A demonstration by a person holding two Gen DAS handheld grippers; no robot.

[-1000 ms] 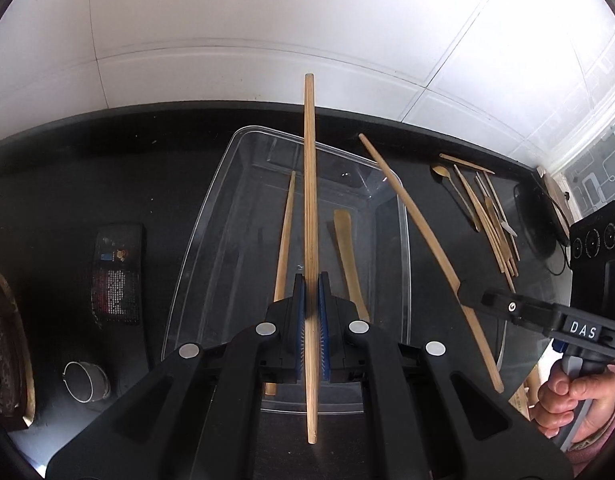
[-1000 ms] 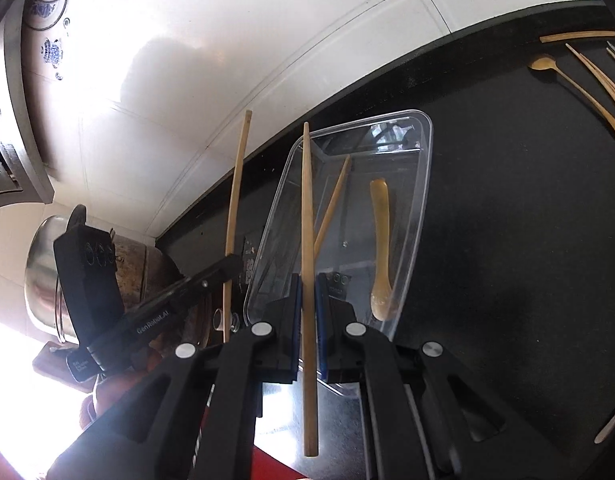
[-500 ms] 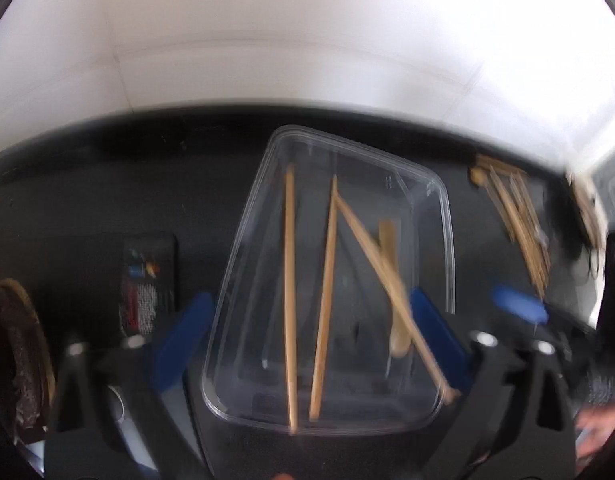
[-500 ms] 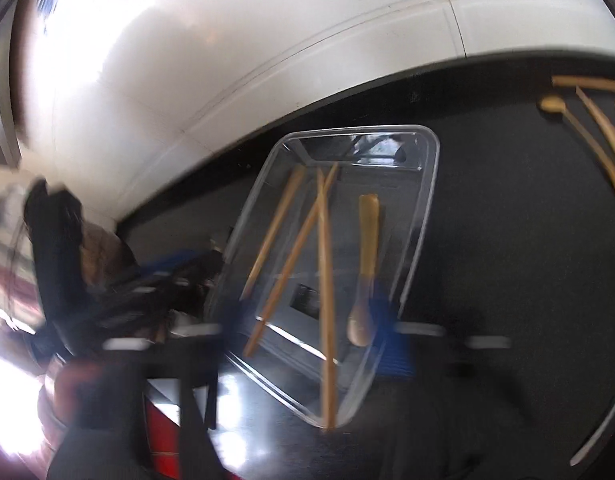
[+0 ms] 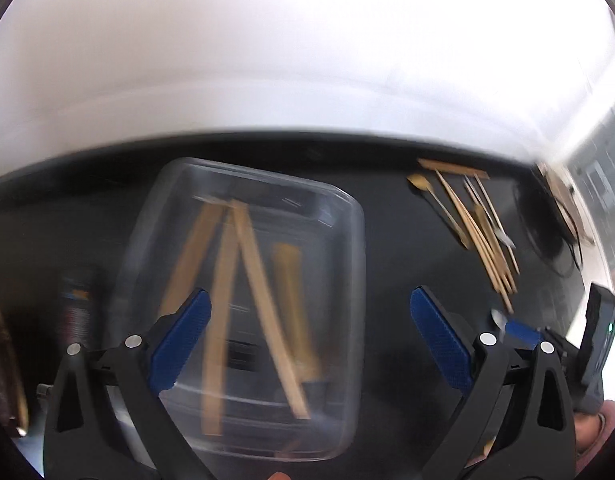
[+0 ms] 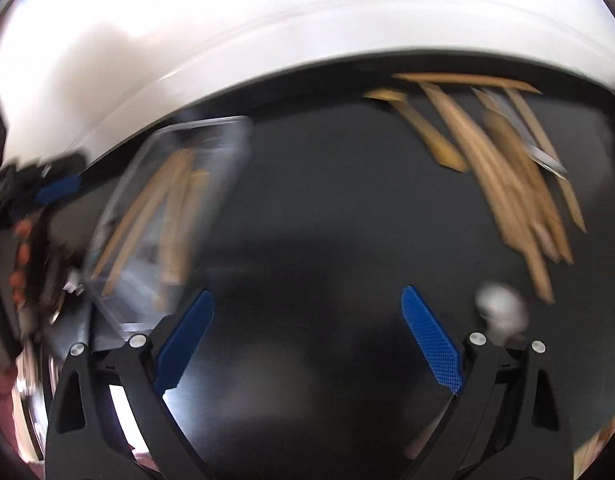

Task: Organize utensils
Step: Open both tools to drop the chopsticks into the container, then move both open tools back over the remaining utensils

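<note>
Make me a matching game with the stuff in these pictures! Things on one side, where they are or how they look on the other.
Things:
1. left gripper
2. clear container
3. loose pile of wooden utensils
4. counter

Descriptions:
A. black
B. holds wooden sticks
C. jaws wide open, nothing between them
D. lying on the counter, outside the container

Pairs: 1-C, 2-B, 3-D, 4-A

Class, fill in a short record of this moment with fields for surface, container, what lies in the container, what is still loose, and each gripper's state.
surface: black counter below a white tiled wall
container: clear plastic tray
in container: wooden sticks lying crossed, plus a shorter wooden piece; blurred, so no sure count
loose: pile of wooden utensils on the counter, apart from the tray
left gripper: open, holding nothing, over the tray
right gripper: open, holding nothing, over bare counter
</note>
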